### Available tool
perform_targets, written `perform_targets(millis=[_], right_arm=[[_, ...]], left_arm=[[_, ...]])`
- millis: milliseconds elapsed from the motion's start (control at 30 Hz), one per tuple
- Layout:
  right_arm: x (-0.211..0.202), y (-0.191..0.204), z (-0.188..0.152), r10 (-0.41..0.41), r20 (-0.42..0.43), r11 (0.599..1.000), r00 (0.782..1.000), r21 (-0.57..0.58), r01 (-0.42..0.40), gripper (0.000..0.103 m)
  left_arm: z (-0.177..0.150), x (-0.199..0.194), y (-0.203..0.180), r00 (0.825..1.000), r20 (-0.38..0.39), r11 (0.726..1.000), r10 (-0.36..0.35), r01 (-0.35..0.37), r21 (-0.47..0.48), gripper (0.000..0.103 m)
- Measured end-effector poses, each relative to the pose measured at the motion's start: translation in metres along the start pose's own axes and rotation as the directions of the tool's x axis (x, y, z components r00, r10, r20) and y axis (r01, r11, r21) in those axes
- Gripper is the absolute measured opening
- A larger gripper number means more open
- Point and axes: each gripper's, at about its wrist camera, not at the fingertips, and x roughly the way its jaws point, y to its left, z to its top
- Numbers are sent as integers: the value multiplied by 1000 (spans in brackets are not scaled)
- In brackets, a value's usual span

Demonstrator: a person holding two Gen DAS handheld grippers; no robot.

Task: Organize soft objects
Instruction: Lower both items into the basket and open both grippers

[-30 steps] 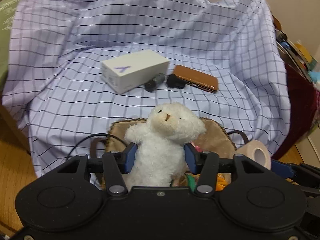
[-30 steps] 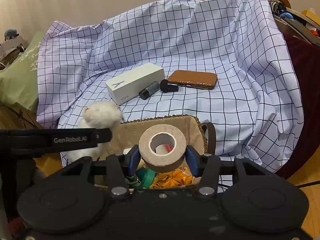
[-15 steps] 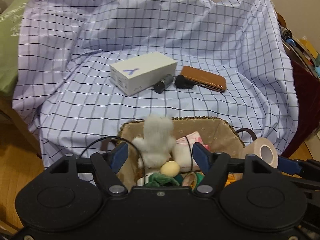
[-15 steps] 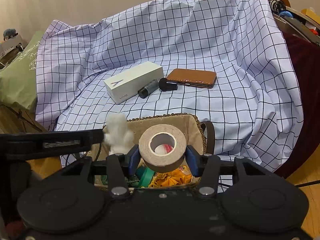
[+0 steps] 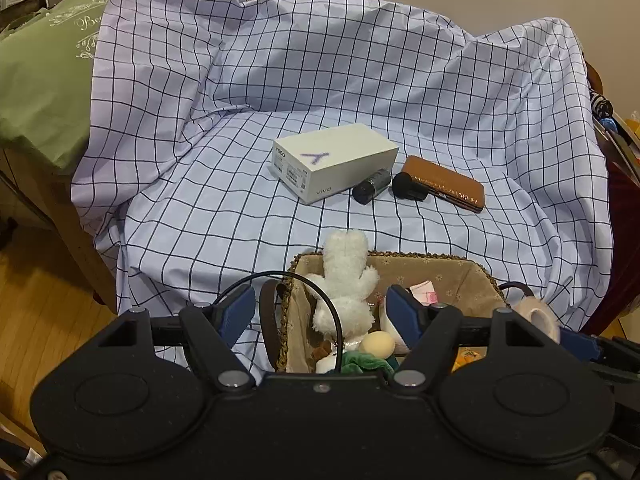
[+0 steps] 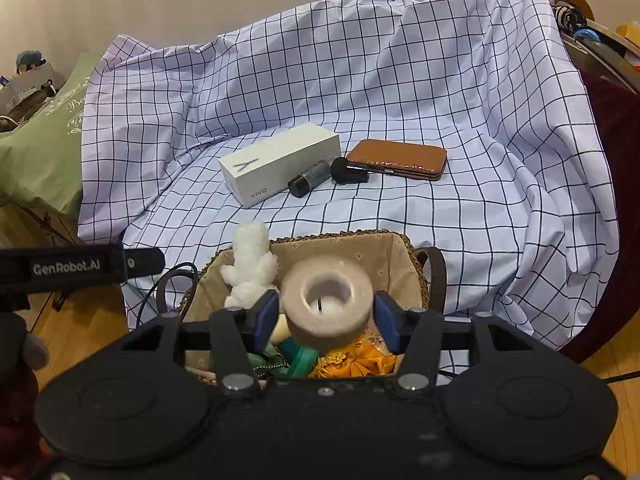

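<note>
Left gripper (image 5: 320, 314) jaws spread, empty; bear (image 5: 346, 280) in basket (image 5: 472, 270). Right gripper (image 6: 326, 316) jaws opening, tape roll (image 6: 328, 308) blurred, seemingly loose.

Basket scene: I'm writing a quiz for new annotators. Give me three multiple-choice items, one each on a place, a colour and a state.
1. Where is the white plush toy?
A. In the basket
B. On the white box
C. On the floor

2. What colour is the tape roll?
A. Green
B. Beige
C. Blue

3. How does the brown case lie?
A. Spread open
B. Closed and flat
C. On end

Answers:
1. A: the white plush toy sits inside the basket, against its far left corner.
2. B: the tape roll is pale beige.
3. B: the brown case lies shut on the checked cloth.
</note>
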Motion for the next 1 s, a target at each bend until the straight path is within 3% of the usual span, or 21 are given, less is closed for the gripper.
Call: perform_targets(millis=[233, 467, 567, 833, 1000], right_arm=[[-1, -4, 0, -6, -2, 1000, 1000, 11, 6, 53], [-1, -3, -1, -8, -3, 1000, 1000, 10, 8, 54], [-1, -3, -1, -7, -5, 1000, 1000, 8, 7, 54], [-7, -5, 4, -31, 26, 999, 999, -13, 31, 54], [-29, -20, 30, -76, 120, 996, 990, -28, 80, 55]], left_arm=[[-3, 0, -1, 1000, -9, 1000, -5, 5, 1, 67], [3, -15, 8, 999, 37, 1000, 14, -13, -19, 68], [7, -20, 14, 997, 68, 999, 37, -35, -33, 81], [28, -38, 38, 972, 176, 988, 154, -147, -53, 84], [42, -55, 54, 950, 234, 978, 205, -192, -75, 84]])
